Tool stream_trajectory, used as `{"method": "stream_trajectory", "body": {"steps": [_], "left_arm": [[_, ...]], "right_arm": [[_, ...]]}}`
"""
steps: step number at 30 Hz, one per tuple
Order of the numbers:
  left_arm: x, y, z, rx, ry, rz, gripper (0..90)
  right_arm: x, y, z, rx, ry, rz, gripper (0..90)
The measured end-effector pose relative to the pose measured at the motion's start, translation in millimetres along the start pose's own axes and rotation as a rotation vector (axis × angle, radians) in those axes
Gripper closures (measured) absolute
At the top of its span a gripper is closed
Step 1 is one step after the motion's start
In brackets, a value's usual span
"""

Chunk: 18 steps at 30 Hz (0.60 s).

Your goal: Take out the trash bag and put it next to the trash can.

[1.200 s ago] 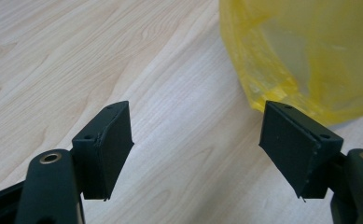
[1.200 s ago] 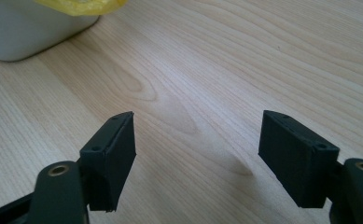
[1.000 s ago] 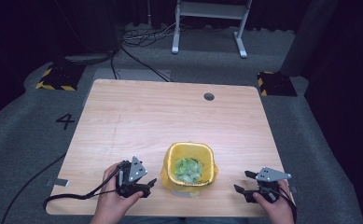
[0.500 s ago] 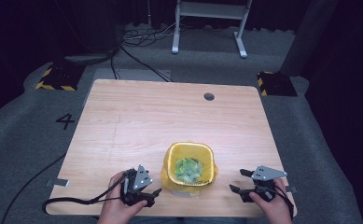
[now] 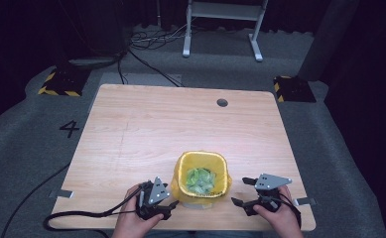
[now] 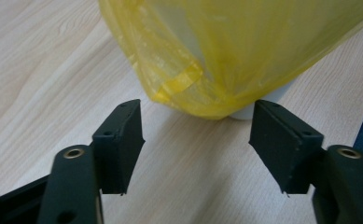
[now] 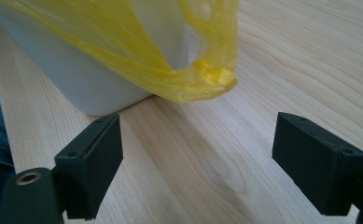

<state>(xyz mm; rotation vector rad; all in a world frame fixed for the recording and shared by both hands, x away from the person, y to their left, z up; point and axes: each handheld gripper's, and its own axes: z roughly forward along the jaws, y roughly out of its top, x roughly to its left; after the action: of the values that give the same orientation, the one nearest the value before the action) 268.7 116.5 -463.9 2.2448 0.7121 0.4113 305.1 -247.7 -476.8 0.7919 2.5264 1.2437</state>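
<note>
1. Dark room, grey carpet, pale wood-grain surface [image 5: 146,129] standing in the middle, cables trailing behind.
2. Near the front edge of that surface: small white plastic bin [image 7: 100,88] lined with a thin yellow plastic bag [image 5: 203,173], green scraps [image 5: 199,179] lying inside, bag rim folded down over the bin's outside wall.
3. Left tongs [image 5: 166,208] held low at the bin's left front corner, nearly against the hanging bag; right tongs [image 5: 240,192] at the bin's right side, a little farther off.
4. Left tongs [image 6: 198,142]: parted, jaws just been closing in, nothing pinched; knotted fold of the yellow bag [image 6: 179,86] hanging just ahead of and above the gap, not yet between the jaws.
5. Right tongs [image 7: 198,154]: wide apart, jaws just been opening further, bare wood between them; loose bag corner [image 7: 207,79] drooping ahead, clear of both jaws, bin wall off to the left in the right gripper view.
6. Deciding relation: bag skirt straight ahead of each pair of tongs, on opposite sides of the bin, with the left pair nearer to its fold.
7. Likely next: short push forward on each side to bring plastic between the jaws; risk of nudging the light bin rather than catching the film.
</note>
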Motion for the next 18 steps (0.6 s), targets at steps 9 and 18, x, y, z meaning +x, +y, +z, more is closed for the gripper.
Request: {"method": "stream_trajectory", "body": {"steps": [9, 18], "left_arm": [[-3.4, 5.3, 5.1, -0.014, -0.065, 0.002, 81.1], [-4.5, 6.5, -5.5, -0.042, -0.072, 0.007, 88.8]], "right_arm": [[11.4, 13.1, 10.6, -0.061, 0.019, -0.023, 29.1], [20.8, 19.2, -2.6, -0.101, -0.005, -0.077, 78.6]]}}
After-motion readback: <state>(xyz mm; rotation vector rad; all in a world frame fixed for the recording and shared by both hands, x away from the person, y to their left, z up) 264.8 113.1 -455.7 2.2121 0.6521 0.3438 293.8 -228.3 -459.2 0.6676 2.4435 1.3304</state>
